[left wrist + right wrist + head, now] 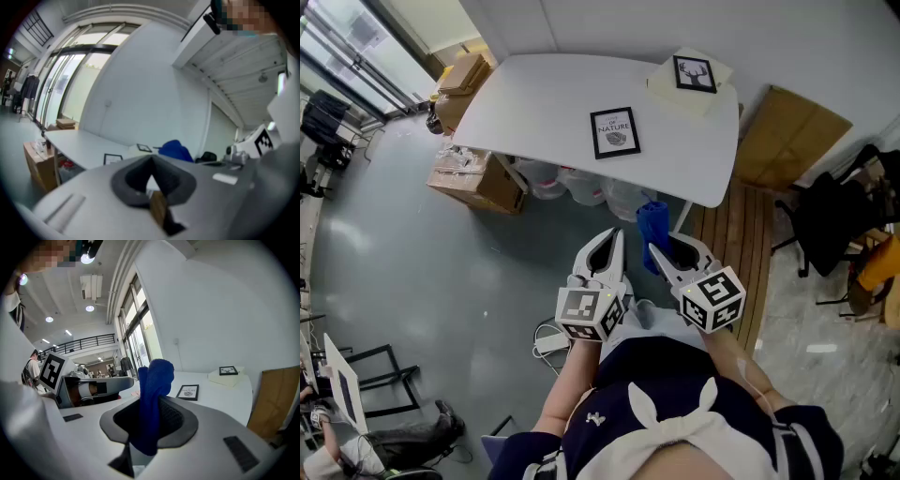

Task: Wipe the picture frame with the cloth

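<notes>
Two grippers held short of a white desk (534,94); bunched deep-blue terry cloth (652,225) in the right one, black-framed picture with a white printed sheet (615,132) on the desk.

Nearest the person, the left gripper (615,236) has its jaws together with nothing between them, tips toward the desk's near edge. Just beside it, the right gripper (661,255) is clamped on the cloth, which sticks up past the tips. The black-framed picture lies face up near the middle of the desk's near edge, well apart from both grippers and the cloth. At the far right corner, a flat cream box (673,94) carries a second small black frame with a deer-head print (695,74). A brown cardboard sheet (787,136) stands beyond the desk's right edge.
</notes>
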{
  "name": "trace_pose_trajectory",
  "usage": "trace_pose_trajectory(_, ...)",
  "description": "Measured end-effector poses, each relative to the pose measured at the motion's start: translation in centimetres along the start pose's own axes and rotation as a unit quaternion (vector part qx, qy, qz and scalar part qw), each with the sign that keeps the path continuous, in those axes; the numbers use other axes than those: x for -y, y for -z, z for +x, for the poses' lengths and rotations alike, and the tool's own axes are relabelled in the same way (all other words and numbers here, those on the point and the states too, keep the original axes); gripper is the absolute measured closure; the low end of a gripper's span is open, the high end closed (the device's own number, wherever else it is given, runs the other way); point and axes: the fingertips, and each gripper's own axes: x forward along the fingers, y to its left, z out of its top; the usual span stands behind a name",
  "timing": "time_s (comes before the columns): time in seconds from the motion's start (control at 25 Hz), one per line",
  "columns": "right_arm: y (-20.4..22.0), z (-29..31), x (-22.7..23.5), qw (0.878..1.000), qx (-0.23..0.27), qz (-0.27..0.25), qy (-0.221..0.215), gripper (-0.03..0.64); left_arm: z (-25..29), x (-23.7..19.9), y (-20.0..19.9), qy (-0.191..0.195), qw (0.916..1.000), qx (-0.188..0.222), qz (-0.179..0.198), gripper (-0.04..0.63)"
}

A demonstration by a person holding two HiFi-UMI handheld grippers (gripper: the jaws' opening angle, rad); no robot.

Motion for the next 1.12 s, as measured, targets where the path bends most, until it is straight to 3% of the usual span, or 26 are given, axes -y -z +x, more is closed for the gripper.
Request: trace_pose_trajectory(1.12,-2.2,5.4,5.7,0.999,-0.002,0.022,0.026,0.523,7.5,-5.4,-0.1,0.014,0.9992,-0.037,-0.004,0.595)
